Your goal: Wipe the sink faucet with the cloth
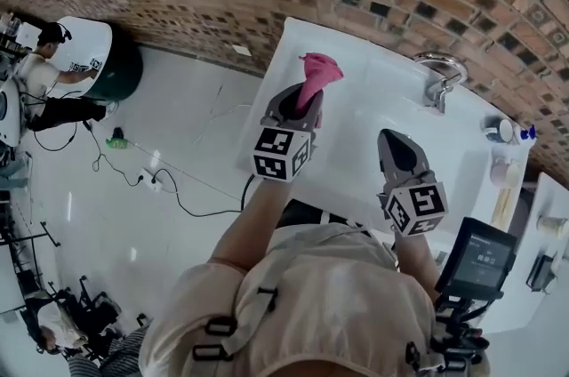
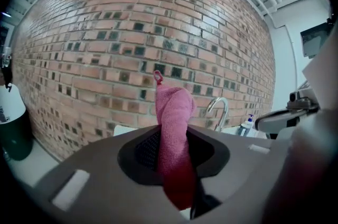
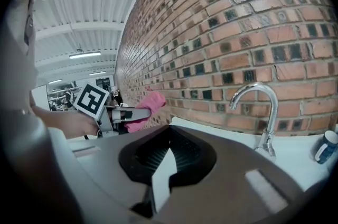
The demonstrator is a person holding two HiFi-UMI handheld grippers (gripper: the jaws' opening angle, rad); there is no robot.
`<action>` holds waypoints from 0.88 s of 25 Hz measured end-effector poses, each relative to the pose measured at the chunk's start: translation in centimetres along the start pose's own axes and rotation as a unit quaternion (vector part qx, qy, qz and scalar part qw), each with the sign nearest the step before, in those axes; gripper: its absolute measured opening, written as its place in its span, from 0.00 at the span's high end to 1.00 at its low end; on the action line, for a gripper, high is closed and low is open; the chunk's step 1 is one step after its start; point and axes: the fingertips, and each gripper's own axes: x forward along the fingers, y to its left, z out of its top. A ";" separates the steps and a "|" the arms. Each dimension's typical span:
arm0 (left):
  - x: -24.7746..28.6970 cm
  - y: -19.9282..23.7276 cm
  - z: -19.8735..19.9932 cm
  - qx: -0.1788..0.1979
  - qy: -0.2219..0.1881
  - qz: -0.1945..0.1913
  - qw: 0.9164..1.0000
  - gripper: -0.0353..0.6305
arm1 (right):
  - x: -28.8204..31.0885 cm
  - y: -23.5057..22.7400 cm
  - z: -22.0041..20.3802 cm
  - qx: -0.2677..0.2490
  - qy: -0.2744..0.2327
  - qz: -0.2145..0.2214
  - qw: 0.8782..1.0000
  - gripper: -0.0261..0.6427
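Observation:
A pink cloth stands up out of my left gripper, which is shut on it over the white counter. In the left gripper view the cloth rises between the jaws, with the chrome faucet beyond it to the right. The faucet stands at the counter's back by the brick wall, apart from both grippers. My right gripper is to the right, short of the faucet, shut with nothing in it. From its view the left gripper and cloth show at the left.
Small bottles stand on the counter right of the faucet; one blue-capped bottle is close to it. A device with a screen sits at the near right. On the floor at left are cables, a dark green bin and a seated person.

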 end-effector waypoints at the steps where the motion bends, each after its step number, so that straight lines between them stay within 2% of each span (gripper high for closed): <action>1: 0.1 0.8 -1.4 -0.002 0.016 0.006 1.000 0.80 | 0.4 0.2 -0.4 0.003 0.004 0.001 1.000 0.97; 4: 0.7 2.8 -6.3 -0.001 0.077 0.019 0.997 0.80 | 1.5 0.3 -1.6 0.014 0.014 0.001 1.000 0.97; 6: 1.3 4.0 -10.0 -0.002 0.124 0.023 0.992 0.80 | 2.0 0.1 -2.4 0.020 0.022 -0.004 1.000 0.97; 8: 1.7 4.9 -13.4 -0.019 0.160 0.024 0.987 0.80 | 2.2 0.0 -2.9 0.025 0.028 -0.009 0.999 0.97; 11: 2.0 5.9 -16.1 -0.067 0.180 0.024 0.981 0.80 | 2.4 -0.6 -3.5 0.034 0.035 -0.017 0.999 0.97; 13: 2.5 6.2 -17.3 -0.079 0.192 0.023 0.978 0.80 | 2.4 -1.4 -4.0 0.043 0.040 -0.026 0.998 0.97; 19: 3.9 7.1 -20.9 -0.033 0.242 0.028 0.969 0.80 | 3.4 -2.9 -5.7 0.056 0.056 -0.033 0.996 0.97; 22: 4.0 6.8 -21.4 -0.018 0.251 0.020 0.968 0.73 | 4.0 -2.8 -6.0 0.057 0.061 -0.027 0.996 0.97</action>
